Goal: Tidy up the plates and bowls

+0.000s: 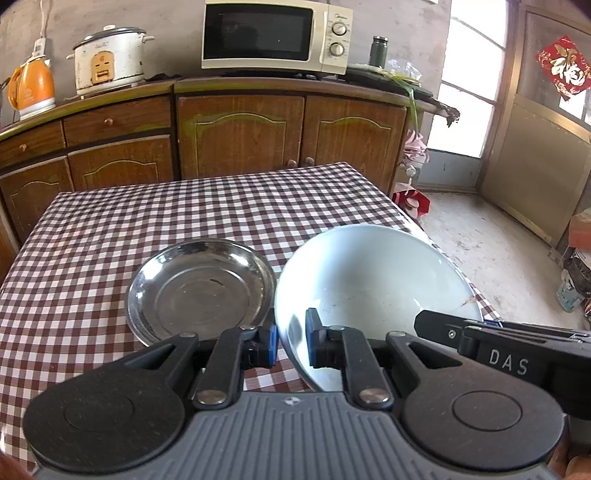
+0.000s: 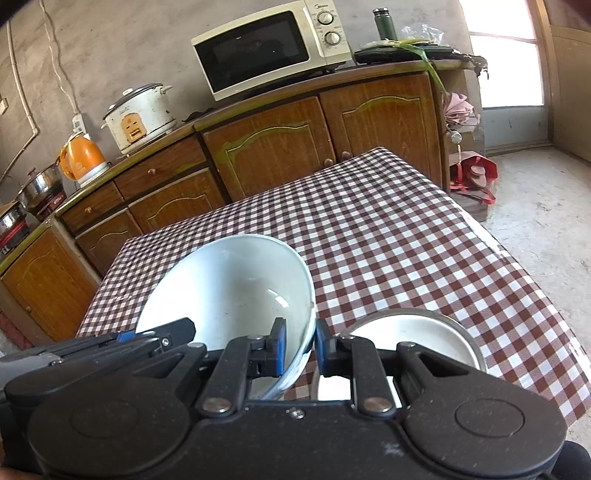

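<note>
I hold a large white bowl (image 1: 369, 280) tilted over the checked table, one gripper on each side of its rim. In the left wrist view my left gripper (image 1: 291, 345) is shut on the bowl's near left rim, and my right gripper (image 1: 436, 325) reaches in from the right onto the far side. In the right wrist view my right gripper (image 2: 301, 349) is shut on the right rim of the same bowl (image 2: 229, 291). A steel plate (image 1: 199, 288) lies on the cloth just left of the bowl. Another steel dish (image 2: 417, 332) lies to the bowl's right, partly hidden by my right gripper.
The table (image 1: 110, 229) wears a red-and-white checked cloth, and its right edge drops to a concrete floor (image 1: 491, 240). Behind it stands a wooden cabinet (image 1: 240, 133) carrying a microwave (image 1: 273, 35), a rice cooker (image 1: 109, 59) and an orange kettle (image 1: 31, 88).
</note>
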Demonstrator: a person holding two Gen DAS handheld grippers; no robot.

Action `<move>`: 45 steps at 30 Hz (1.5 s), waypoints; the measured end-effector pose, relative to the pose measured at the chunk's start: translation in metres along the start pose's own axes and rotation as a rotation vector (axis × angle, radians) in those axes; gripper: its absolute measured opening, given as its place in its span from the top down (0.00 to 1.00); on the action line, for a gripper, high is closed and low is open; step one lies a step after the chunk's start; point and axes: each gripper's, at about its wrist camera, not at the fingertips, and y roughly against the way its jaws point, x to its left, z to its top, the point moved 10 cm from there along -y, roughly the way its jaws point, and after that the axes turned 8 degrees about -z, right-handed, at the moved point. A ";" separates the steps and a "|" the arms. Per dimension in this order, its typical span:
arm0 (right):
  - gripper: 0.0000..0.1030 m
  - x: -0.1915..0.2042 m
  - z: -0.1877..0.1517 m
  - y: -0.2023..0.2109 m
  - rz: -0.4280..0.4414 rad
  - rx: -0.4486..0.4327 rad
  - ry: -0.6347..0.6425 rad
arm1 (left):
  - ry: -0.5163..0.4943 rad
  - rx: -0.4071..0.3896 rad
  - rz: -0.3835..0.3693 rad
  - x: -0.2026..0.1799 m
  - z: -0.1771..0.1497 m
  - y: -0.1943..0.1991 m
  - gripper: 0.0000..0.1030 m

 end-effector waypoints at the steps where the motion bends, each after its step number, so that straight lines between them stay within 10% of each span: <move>1: 0.79 -0.002 0.000 0.000 -0.004 -0.001 -0.003 | -0.001 0.001 -0.003 -0.002 0.000 -0.001 0.85; 45: 0.79 -0.087 -0.030 -0.005 -0.130 0.055 -0.115 | -0.076 0.108 -0.124 -0.058 -0.030 -0.047 0.85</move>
